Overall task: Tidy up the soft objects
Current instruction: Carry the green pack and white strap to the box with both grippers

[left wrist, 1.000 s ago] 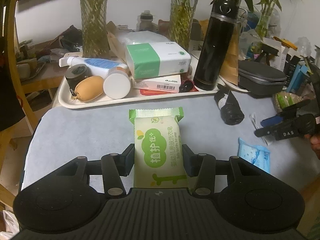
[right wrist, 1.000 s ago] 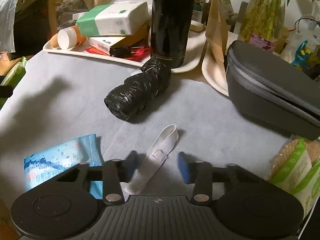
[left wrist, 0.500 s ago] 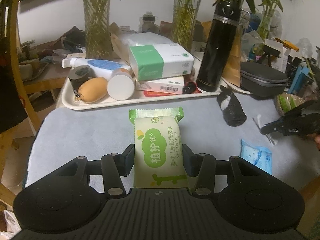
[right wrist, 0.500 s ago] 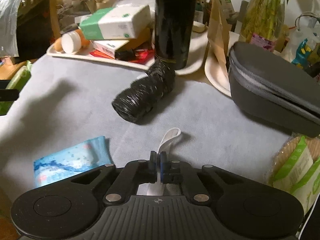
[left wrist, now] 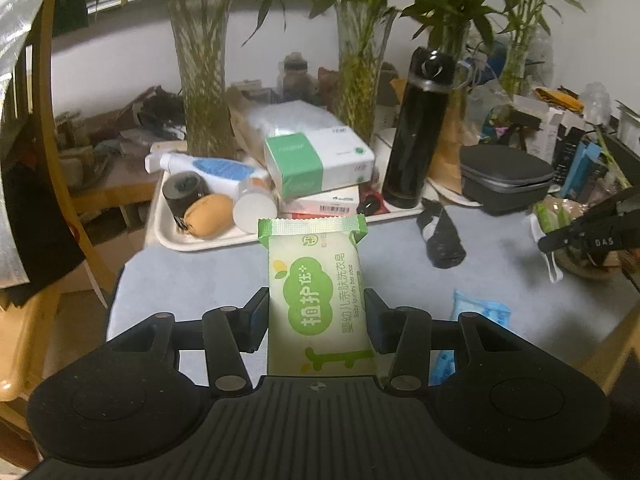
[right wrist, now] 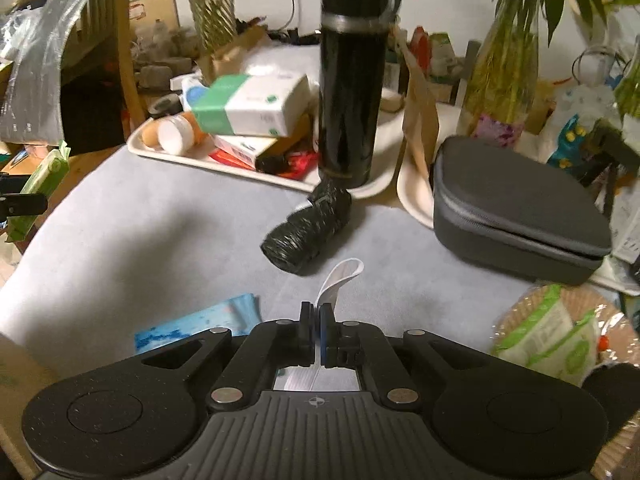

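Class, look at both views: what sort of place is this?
Probably a lived-in home: a cluttered table with a tray of toiletries, bamboo stems in glass vases, and a black flask.

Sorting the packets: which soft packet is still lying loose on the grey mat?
The blue packet: it lies flat on the grey mat, gripped by nothing, while the green soap packet sits clamped in the left hand-held gripper.

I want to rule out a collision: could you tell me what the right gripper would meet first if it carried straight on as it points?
Probably the black crumpled roll, lying ahead of the right gripper; depth is uncertain.
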`<state>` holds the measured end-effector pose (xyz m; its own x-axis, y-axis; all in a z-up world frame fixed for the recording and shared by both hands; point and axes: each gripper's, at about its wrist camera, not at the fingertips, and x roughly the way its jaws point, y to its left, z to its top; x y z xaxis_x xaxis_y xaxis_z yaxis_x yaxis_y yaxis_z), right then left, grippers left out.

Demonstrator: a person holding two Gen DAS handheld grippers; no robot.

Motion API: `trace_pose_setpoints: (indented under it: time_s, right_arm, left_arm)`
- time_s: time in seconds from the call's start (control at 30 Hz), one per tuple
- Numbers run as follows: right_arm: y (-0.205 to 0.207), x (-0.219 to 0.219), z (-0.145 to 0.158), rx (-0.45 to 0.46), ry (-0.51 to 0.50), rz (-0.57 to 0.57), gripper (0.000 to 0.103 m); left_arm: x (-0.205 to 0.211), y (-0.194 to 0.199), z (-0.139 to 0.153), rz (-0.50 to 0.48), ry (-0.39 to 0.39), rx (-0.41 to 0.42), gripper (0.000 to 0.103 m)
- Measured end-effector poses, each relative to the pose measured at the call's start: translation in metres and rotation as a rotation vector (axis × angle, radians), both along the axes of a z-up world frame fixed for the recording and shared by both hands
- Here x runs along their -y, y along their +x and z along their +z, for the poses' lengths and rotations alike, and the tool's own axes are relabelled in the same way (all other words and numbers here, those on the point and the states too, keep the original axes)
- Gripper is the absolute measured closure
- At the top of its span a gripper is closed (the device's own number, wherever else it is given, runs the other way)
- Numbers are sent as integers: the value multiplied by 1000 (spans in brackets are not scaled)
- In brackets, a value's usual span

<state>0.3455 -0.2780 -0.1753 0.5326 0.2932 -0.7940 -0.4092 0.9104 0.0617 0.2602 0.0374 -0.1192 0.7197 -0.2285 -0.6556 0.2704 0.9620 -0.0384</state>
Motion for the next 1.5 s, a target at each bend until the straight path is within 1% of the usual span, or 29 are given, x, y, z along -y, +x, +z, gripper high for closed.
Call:
trace_pose_setpoints:
  time_s: [0.17, 0.27, 0.5, 0.63, 0.83, 1.0, 1.2, 1.33, 1.5]
  right_arm:
    - [-26, -1, 29, 17, 17, 1, 98]
    - [-44, 0, 46, 31, 29, 2, 98]
    - [-81, 7, 84, 47, 94, 8, 98]
    - [-105, 6, 102, 61, 107, 26, 98]
    - [-138, 5, 121, 64, 146, 54, 98]
    - [-160, 5, 128, 64, 158, 70, 98]
    - [-180, 7, 130, 59, 158, 85, 98]
    - [-190, 9, 131, 64, 156, 95, 98]
    - [-196, 16, 132, 63, 167, 86, 98]
  left_arm:
    - [-1, -22, 23, -6, 6, 23, 56]
    - [3, -38, 37, -26, 17, 48, 56]
    - [15, -76, 71, -78, 23, 99, 56]
    - [28, -97, 86, -114, 29, 120, 56]
    - [46, -127, 101, -168, 41, 147, 56]
    - [60, -150, 105, -214, 53, 159, 56]
    - [75, -165, 103, -241, 47, 131, 56]
    - [88, -168, 102, -239, 28, 80, 56]
    - [107, -163, 99, -239, -25, -1, 56]
